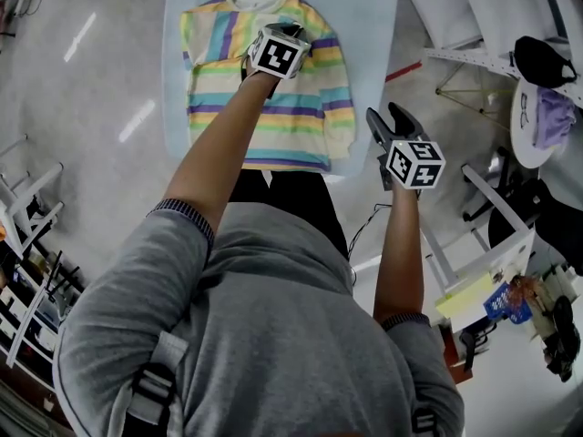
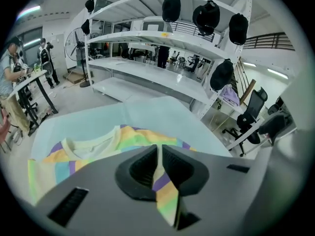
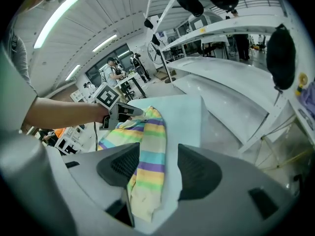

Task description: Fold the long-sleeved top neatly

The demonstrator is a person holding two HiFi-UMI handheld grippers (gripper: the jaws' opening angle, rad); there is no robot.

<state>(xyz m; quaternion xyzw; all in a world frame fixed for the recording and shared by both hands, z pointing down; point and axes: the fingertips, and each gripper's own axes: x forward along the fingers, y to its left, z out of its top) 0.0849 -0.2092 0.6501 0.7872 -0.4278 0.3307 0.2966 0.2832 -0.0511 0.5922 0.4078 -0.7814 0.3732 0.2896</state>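
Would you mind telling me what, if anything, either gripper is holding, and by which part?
The left gripper is shut on the pastel-striped long-sleeved top, pinching a fold near its shoulder. The right gripper is open, holding nothing.

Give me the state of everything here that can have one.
long-sleeved top, spread flat on the mat, body unfolded
left hand-held gripper, shut on a pinch of the top
right hand-held gripper, open, sleeve seen between the jaws, not pressed
mat, flat under the top
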